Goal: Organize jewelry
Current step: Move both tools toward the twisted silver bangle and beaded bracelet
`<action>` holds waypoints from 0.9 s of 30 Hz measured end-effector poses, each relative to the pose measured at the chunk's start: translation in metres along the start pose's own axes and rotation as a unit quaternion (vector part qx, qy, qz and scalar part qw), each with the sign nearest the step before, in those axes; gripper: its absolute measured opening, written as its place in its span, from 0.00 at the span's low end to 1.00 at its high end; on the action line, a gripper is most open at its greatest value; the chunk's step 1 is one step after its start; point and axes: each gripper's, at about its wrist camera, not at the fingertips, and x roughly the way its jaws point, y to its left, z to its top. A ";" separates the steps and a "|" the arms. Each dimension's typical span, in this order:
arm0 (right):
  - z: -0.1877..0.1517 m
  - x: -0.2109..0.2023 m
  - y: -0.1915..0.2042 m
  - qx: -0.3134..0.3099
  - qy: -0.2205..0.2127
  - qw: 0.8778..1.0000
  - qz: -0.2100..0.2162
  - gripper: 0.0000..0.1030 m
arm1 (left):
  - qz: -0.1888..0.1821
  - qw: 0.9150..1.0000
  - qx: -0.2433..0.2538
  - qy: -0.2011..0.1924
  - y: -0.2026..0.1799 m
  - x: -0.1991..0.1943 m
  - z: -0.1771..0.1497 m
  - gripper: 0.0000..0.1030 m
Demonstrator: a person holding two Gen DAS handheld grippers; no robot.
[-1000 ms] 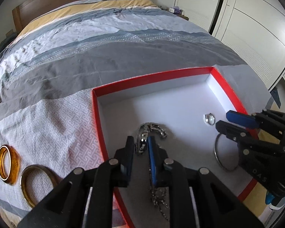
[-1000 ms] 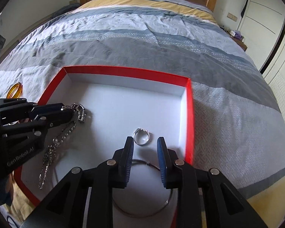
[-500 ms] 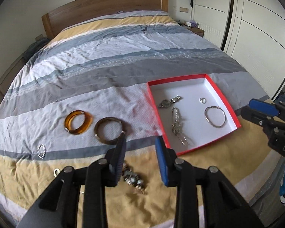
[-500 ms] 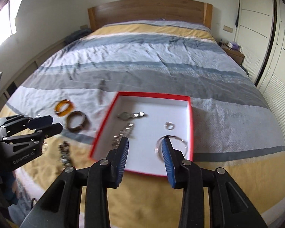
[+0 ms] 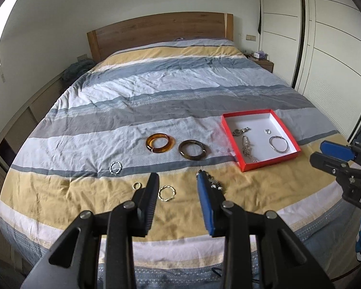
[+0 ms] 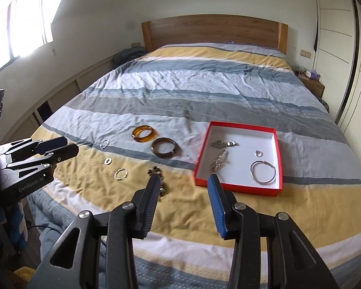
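2 bangles (image 5: 160, 143) beside red box (image 5: 270, 163) — beaded bracelet (image 6: 157, 177) nearest

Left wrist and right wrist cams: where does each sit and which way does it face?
Left wrist: on the left tool, above the bed's foot, facing the headboard; its open fingers fill the bottom, the right tool enters at the right edge.
Right wrist: on the right tool, same heading, further right; its open fingers show below, the left tool at left.
Shared: red box holding silver pieces, amber bangle, brown bangle, striped duvet.
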 end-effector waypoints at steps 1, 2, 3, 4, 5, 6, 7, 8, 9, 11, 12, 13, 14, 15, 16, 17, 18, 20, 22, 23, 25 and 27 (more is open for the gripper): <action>-0.001 -0.005 0.007 -0.004 -0.002 1.000 0.002 0.41 | 0.001 1.000 -0.003 -0.004 0.004 -0.007 -0.003 0.33; -0.002 -0.010 0.013 -0.007 -0.005 1.000 0.003 0.41 | 0.004 1.000 -0.004 -0.008 0.007 -0.013 -0.005 0.34; -0.002 -0.013 0.017 -0.010 -0.007 1.000 0.005 0.42 | 0.005 1.000 -0.007 -0.013 0.012 -0.019 -0.008 0.35; -0.003 -0.018 0.023 -0.012 -0.009 1.000 0.007 0.42 | 0.005 1.000 -0.008 -0.015 0.014 -0.024 -0.011 0.35; -0.003 -0.021 0.028 -0.014 -0.011 1.000 0.009 0.43 | 0.005 1.000 -0.011 -0.017 0.019 -0.029 -0.014 0.35; -0.004 -0.024 0.032 -0.016 -0.012 1.000 0.011 0.43 | 0.005 1.000 -0.015 -0.019 0.023 -0.034 -0.017 0.35; -0.004 -0.026 0.036 -0.018 -0.013 1.000 0.013 0.43 | 0.006 1.000 -0.018 -0.021 0.027 -0.037 -0.018 0.35; -0.005 -0.028 0.040 -0.020 -0.013 1.000 0.014 0.43 | 0.009 0.999 -0.020 -0.023 0.031 -0.040 -0.020 0.35; -0.005 -0.029 0.043 -0.021 -0.013 1.000 0.016 0.43 | 0.011 0.999 -0.024 -0.025 0.035 -0.042 -0.022 0.35; -0.006 -0.030 0.048 -0.023 -0.013 0.999 0.018 0.44 | 0.012 0.999 -0.030 -0.026 0.042 -0.044 -0.025 0.36; -0.006 -0.030 0.050 -0.023 -0.012 0.999 0.019 0.44 | 0.013 0.999 -0.034 -0.025 0.046 -0.045 -0.026 0.36; -0.006 -0.030 0.052 -0.024 -0.011 0.999 0.019 0.44 | 0.014 0.999 -0.036 -0.025 0.048 -0.044 -0.027 0.36; -0.007 -0.030 0.053 -0.024 -0.011 0.999 0.021 0.44 | 0.015 0.999 -0.039 -0.023 0.051 -0.043 -0.028 0.36; -0.007 -0.029 0.054 -0.023 -0.010 0.999 0.022 0.44 | 0.016 0.999 -0.042 -0.021 0.053 -0.041 -0.030 0.36; -0.007 -0.028 0.055 -0.024 -0.009 0.999 0.022 0.44 | 0.017 0.999 -0.044 -0.018 0.056 -0.039 -0.031 0.36; -0.007 -0.026 0.056 -0.024 -0.008 0.999 0.022 0.44 | 0.018 0.999 -0.046 -0.016 0.058 -0.037 -0.032 0.36; -0.007 -0.023 0.056 -0.023 -0.007 0.999 0.024 0.44 | 0.018 0.999 -0.050 -0.012 0.061 -0.033 -0.034 0.36; -0.007 -0.017 0.057 -0.022 -0.002 0.999 0.027 0.44 | 0.020 0.998 -0.059 -0.004 0.070 -0.024 -0.037 0.36; -0.008 -0.008 0.056 -0.019 0.005 0.999 0.030 0.44 | 0.022 0.997 -0.071 0.008 0.080 -0.013 -0.043 0.36; -0.009 -0.002 0.055 -0.017 0.010 0.999 0.031 0.44 | 0.020 0.997 -0.077 0.015 0.086 -0.007 -0.047 0.36; -0.012 0.012 0.053 -0.011 0.022 0.999 0.034 0.44 | 0.022 0.996 -0.086 0.033 0.097 0.009 -0.055 0.36; -0.015 0.029 0.050 -0.007 0.036 0.999 0.037 0.44 | 0.023 0.995 -0.090 0.048 0.105 0.023 -0.062 0.36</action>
